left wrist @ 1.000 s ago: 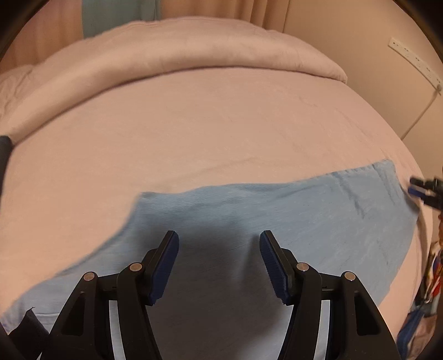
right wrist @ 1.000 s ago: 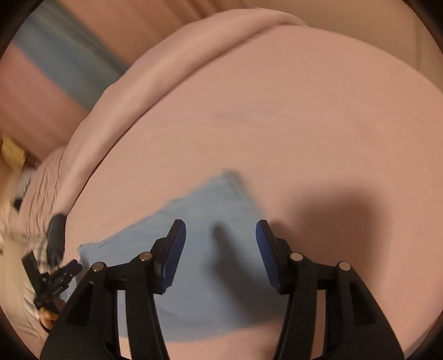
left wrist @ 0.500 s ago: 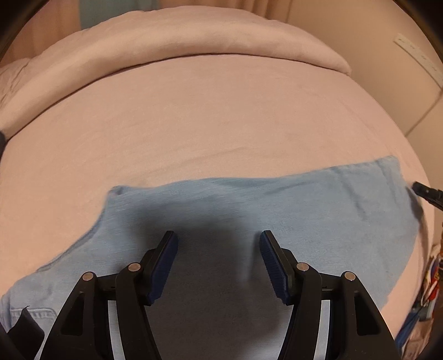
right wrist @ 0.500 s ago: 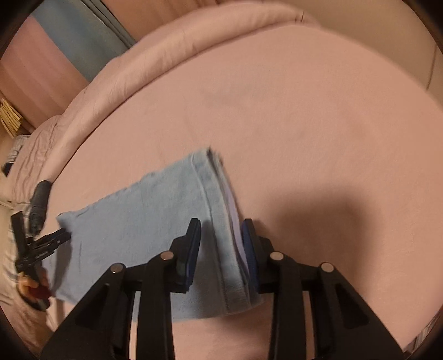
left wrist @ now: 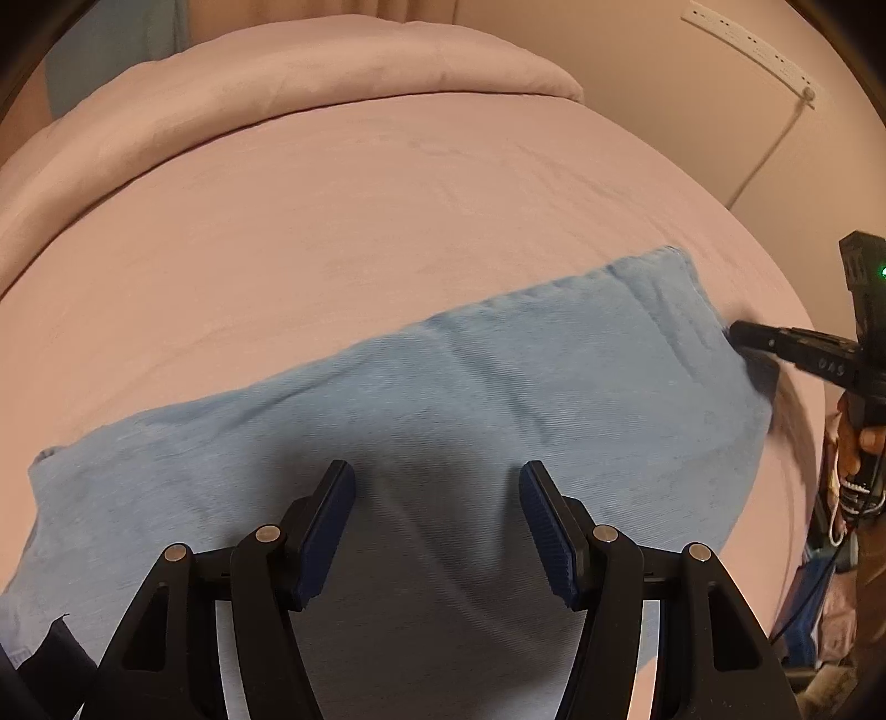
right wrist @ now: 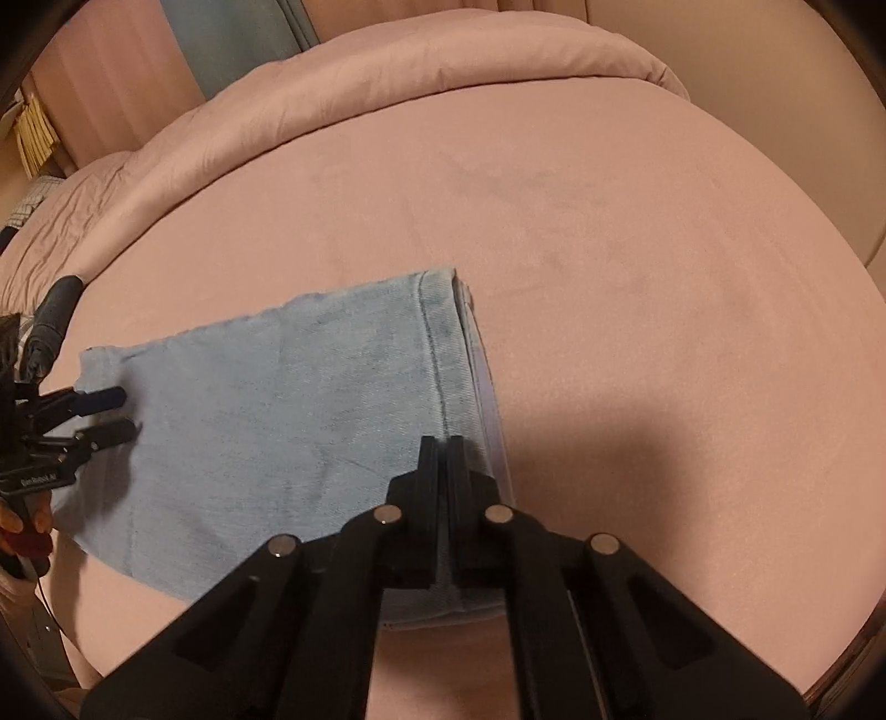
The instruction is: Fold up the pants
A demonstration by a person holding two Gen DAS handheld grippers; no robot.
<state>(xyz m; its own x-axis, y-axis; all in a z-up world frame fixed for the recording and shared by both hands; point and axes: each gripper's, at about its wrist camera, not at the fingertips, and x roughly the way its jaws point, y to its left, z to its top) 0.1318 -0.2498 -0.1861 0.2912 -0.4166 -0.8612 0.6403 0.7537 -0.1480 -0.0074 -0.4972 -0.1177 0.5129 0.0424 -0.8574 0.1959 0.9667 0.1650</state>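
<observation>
Pinching pants hem, right tool closed.

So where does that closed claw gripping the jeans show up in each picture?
Left wrist view: the right claw enters from the right edge, pinching the jeans' hem.
Right wrist view: it fills the bottom centre, shut on the hem.
Shared landmark: the rolled pink duvet along the top.

A pink bedsheet fills the middle; a rolled pink duvet lies toward twelve o'clock, a white power strip at one o'clock.
</observation>
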